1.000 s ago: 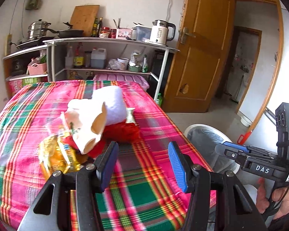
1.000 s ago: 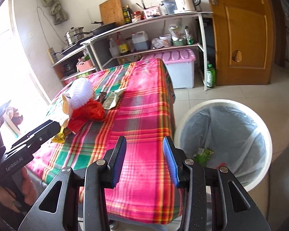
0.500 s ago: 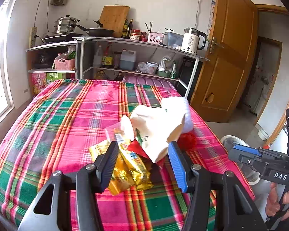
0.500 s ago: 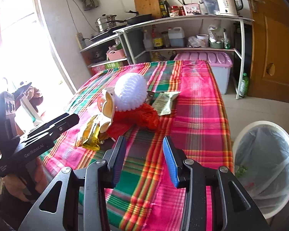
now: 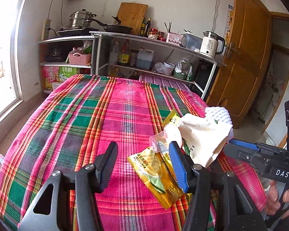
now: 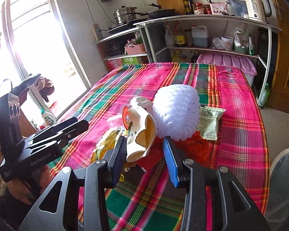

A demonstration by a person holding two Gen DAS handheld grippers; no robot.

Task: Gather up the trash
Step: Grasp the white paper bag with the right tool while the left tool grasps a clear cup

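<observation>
Left wrist view: left gripper (image 5: 142, 161) over the table (image 5: 71, 119), jaws spread wide, nothing between the pads. Yellow snack wrapper (image 5: 154, 175) lies flat on the cloth at about 4 o'clock of table centre, partly behind the blue jaw. Crumpled cream paper bag (image 5: 200, 134) just beyond it, white foam fruit net (image 5: 218, 113) at 3 o'clock. Right gripper (image 5: 240, 148) enters from the right edge.

Right wrist view: right gripper (image 6: 143, 154), jaws part-open, empty, aimed at the paper bag (image 6: 142, 129). Foam net (image 6: 176, 111) touches the bag; red plastic bag (image 6: 192, 146) underneath; green sachet (image 6: 210, 121) at 3 o'clock.

Handling, by my judgement: all light, soft, crushable. Foil wrapper likely slick and thin; pinch a raised edge. The bag's open rim offers the easiest hold.
</observation>
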